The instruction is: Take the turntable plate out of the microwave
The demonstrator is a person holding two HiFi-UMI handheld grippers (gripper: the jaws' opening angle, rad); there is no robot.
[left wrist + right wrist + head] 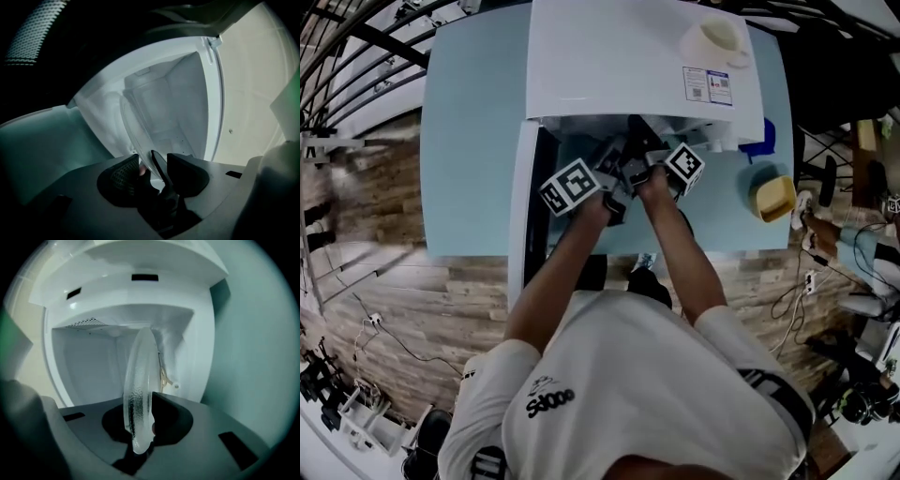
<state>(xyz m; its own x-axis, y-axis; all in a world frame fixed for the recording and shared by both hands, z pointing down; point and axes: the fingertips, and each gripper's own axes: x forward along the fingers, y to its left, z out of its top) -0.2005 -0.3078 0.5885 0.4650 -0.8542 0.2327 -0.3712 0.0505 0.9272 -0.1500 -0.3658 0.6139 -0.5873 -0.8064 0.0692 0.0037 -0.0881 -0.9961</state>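
The white microwave (pixel 637 56) stands on a pale blue table, its door (pixel 523 206) swung open to the left. Both grippers reach into the mouth of the cavity side by side, so the head view hides the plate. In the right gripper view the clear glass turntable plate (pixel 139 376) stands on edge, and my right gripper (pixel 140 425) is shut on its rim. In the left gripper view the plate (pixel 136 126) curves down into my left gripper (pixel 154 171). Its rim lies between the wide-set jaws, and I see no pad pressing on it.
A white cup (pixel 717 39) sits on top of the microwave at the back right. A yellow container (pixel 773 197) and a blue object (pixel 766 141) lie on the table (pixel 473 141) to the right. The open door borders my left arm.
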